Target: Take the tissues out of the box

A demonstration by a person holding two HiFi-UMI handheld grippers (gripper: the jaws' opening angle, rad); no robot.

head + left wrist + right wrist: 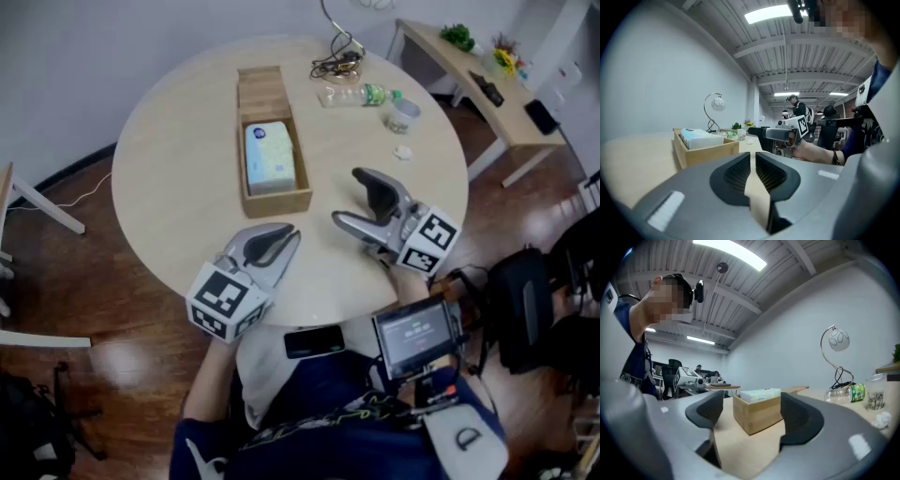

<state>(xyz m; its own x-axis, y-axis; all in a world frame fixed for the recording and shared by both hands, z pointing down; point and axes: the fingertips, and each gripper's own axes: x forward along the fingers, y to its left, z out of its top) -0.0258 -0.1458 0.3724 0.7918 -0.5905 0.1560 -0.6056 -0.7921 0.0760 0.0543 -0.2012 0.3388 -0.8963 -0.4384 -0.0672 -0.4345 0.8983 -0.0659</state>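
Note:
A long wooden box lies on the round table, and a pale blue tissue pack sits in its near half. My left gripper rests at the table's near edge, shut with nothing in it, pointing toward the box. To the right of the box's near end, my right gripper stands open and empty. The left gripper view shows its shut jaws, with the box and tissue pack ahead on the left. In the right gripper view, the box and pack stand beyond the open gripper.
A plastic bottle, a clear cup, a crumpled white scrap and a tangle of lamp cable lie at the table's far right. A phone and a small screen sit by my lap. A side desk stands beyond.

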